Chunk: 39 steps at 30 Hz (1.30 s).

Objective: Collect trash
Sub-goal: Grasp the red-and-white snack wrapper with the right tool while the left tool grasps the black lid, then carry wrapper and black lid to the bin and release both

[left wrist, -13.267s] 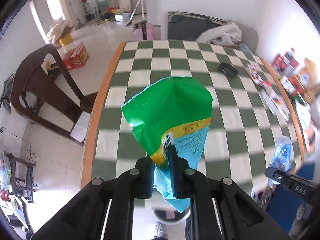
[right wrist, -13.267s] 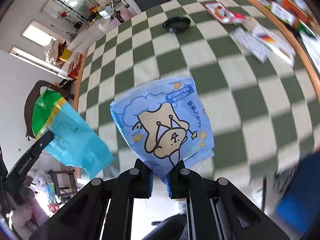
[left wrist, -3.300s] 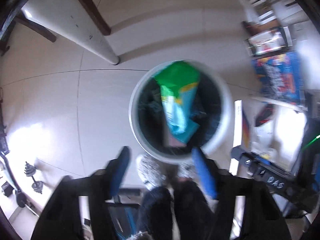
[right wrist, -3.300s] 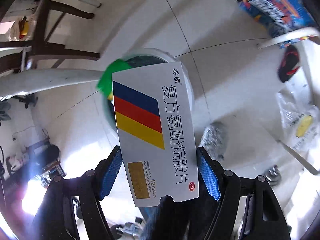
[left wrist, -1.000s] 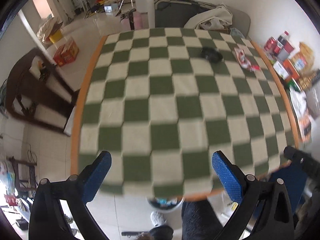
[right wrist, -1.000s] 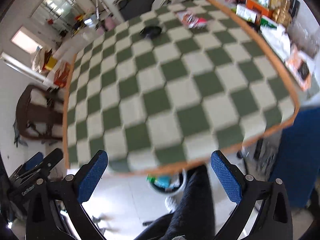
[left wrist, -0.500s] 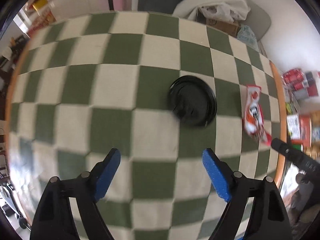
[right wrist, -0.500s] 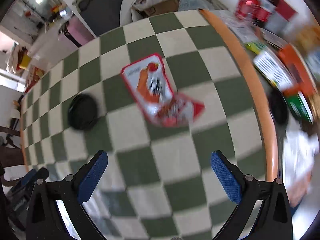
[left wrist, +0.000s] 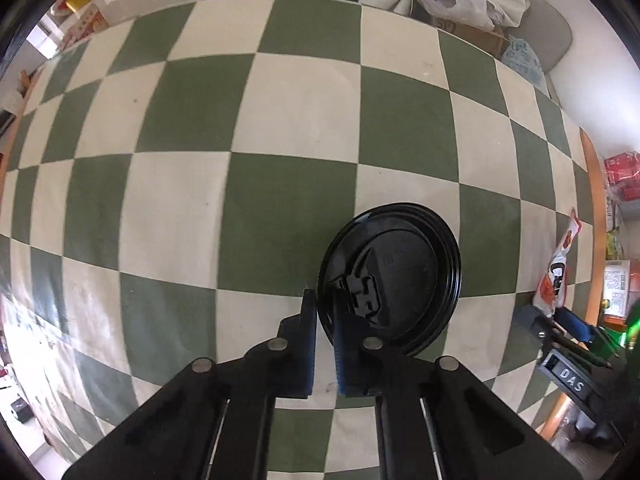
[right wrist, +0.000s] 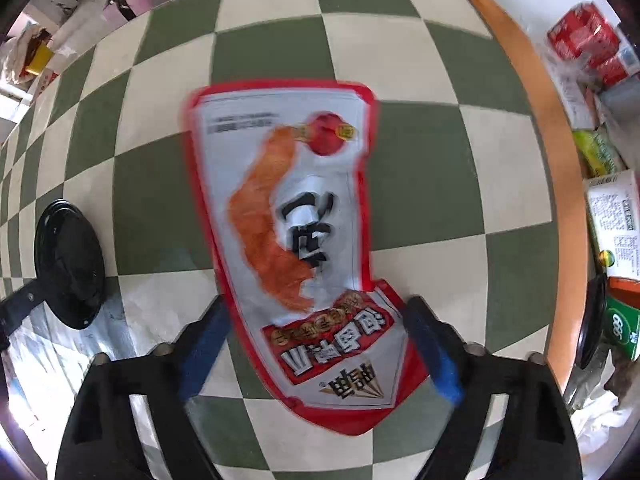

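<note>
On the green-and-cream checked tablecloth [left wrist: 288, 112], the left gripper [left wrist: 325, 312] has its jaws pinched onto the near rim of a black plastic cup lid [left wrist: 394, 276]; the lid's near edge is hidden behind the fingers. Beside it, the right gripper [right wrist: 318, 320] straddles a red-and-white snack wrapper [right wrist: 296, 216], jaws closing, pads blurred and not yet touching it. Farther right, boxes and cans [right wrist: 584, 40] past the table's orange edge are cut off by the frame.

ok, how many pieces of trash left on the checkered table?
2: a black lid pinched at its rim by the left tool, a red snack wrapper between the right tool's closing jaws.
</note>
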Available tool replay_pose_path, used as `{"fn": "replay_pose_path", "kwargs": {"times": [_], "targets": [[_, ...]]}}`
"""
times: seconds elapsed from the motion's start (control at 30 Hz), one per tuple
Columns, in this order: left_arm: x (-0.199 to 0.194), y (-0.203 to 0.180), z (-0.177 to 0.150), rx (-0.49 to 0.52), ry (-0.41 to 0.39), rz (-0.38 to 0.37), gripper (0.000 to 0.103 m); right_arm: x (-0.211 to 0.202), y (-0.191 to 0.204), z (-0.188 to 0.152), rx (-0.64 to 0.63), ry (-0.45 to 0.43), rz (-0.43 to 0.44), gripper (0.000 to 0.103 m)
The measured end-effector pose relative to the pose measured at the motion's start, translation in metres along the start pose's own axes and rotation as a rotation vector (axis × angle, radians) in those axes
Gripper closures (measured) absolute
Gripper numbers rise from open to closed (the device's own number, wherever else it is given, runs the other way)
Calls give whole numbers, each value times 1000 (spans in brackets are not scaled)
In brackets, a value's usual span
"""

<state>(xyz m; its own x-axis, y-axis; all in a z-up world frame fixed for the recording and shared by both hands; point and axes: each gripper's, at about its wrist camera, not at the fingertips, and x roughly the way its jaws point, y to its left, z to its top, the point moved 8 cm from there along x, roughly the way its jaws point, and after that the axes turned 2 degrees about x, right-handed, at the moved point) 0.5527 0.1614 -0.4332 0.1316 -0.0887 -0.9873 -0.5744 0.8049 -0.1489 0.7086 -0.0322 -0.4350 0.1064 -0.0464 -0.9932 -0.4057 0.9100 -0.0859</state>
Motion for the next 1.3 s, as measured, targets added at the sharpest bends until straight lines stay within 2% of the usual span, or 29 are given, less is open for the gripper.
{"fn": "replay_pose_path", "kwargs": {"times": [0.1, 0.13, 0.2, 0.23, 0.33, 0.53, 0.63, 0.77, 0.87, 1.0, 1.03, 1.07, 1.1, 1.17, 1.3], "targets": [[-12, 4, -2, 16, -30, 23, 101, -8, 4, -1, 11, -30, 19, 44], [-16, 5, -3, 23, -41, 32, 101, -10, 5, -3, 19, -32, 32, 51], [-26, 7, -7, 37, -64, 44, 101, -18, 5, -4, 25, -59, 44, 53], [-30, 10, -9, 40, -73, 48, 101, -21, 5, -5, 37, -63, 69, 60], [-41, 17, -20, 44, -90, 45, 101, -40, 2, -4, 54, -118, 84, 67], [-67, 35, -43, 40, -132, 38, 101, -75, -7, -16, 144, -151, 217, 68], [-79, 34, -48, 44, -162, 33, 101, -89, 1, -39, 168, -167, 272, 68], [-95, 32, -63, 58, -202, 31, 101, -115, 18, -87, 173, -192, 329, 68], [-109, 40, -91, 69, -226, 22, 101, -134, 37, -127, 165, -208, 367, 68], [-129, 65, -152, 91, -256, 0, 101, -158, 68, -192, 143, -234, 400, 68], [-133, 72, -169, 99, -264, -7, 101, -164, 74, -211, 143, -245, 405, 71], [-137, 79, -185, 109, -269, -12, 101, -169, 79, -225, 144, -251, 411, 82], [-140, 88, -208, 120, -270, -21, 101, -175, 88, -250, 139, -257, 416, 102], [-140, 100, -237, 133, -261, -34, 101, -180, 99, -292, 171, -259, 447, 102], [-134, 138, -313, 136, -215, -51, 101, -173, 125, -377, 190, -271, 394, 103]]}}
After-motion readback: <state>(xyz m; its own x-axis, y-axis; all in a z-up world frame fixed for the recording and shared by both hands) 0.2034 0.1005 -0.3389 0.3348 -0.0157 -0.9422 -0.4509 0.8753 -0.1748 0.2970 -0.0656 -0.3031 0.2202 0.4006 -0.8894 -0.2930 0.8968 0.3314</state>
